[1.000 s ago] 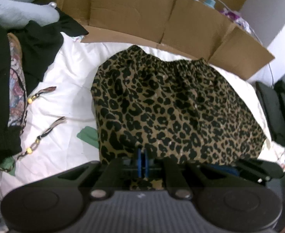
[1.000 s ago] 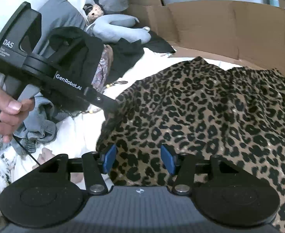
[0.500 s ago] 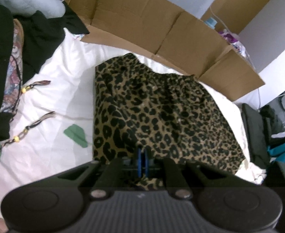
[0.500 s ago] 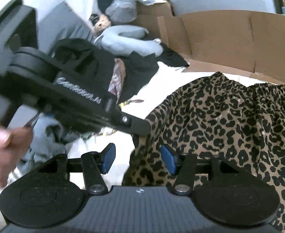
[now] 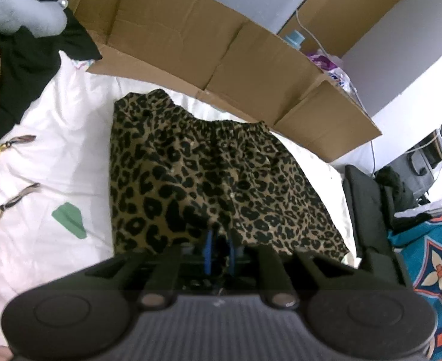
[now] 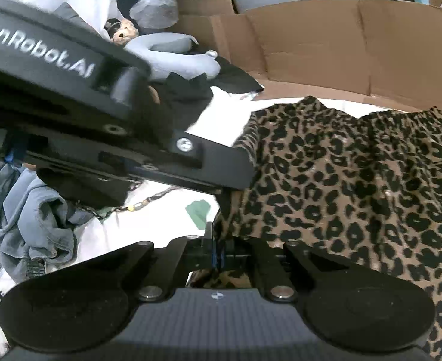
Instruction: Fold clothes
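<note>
A leopard-print skirt (image 5: 208,174) lies on the white bed sheet (image 5: 55,150), waistband toward the cardboard. My left gripper (image 5: 219,249) is at its near hem; its blue pads stand a small gap apart with hem fabric between them, lifted off the sheet. In the right wrist view the skirt (image 6: 356,180) fills the right half. My right gripper (image 6: 216,254) is shut on the skirt's near left hem. The left gripper's black body (image 6: 106,126) crosses that view, its tip touching the skirt's left edge.
A flattened cardboard box (image 5: 221,48) stands along the bed's far side. Black and patterned clothes (image 5: 16,69) and a grey plush (image 5: 19,21) lie at left. A grey-blue garment (image 6: 34,210) is heaped near left. A black bag (image 5: 368,210) and teal fabric (image 5: 431,264) are at right.
My right gripper, open a second ago, has closed on the skirt's hem. My left gripper has risen and tilted, lifting the hem; its pads have parted slightly. The left gripper now looms closer in the right view.
</note>
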Action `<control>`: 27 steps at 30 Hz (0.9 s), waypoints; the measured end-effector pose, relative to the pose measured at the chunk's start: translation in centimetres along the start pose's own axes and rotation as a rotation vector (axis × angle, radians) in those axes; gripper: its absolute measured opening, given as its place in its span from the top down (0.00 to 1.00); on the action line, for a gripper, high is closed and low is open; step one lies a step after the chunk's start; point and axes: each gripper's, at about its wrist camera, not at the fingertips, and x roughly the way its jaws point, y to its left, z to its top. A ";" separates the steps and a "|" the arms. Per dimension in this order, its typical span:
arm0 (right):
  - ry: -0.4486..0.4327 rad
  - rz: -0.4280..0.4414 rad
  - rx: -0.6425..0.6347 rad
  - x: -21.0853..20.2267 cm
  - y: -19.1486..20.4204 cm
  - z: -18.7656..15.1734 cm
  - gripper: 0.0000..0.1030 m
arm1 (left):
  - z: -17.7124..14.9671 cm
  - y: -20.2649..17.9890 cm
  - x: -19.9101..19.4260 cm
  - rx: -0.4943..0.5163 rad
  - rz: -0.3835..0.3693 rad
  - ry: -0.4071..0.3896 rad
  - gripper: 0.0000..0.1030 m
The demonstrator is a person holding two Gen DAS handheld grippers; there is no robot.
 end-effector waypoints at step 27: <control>-0.089 -0.212 0.265 -9.3 -16.4 -1.4 1.00 | -3.3 -0.3 7.0 0.092 0.097 0.177 0.83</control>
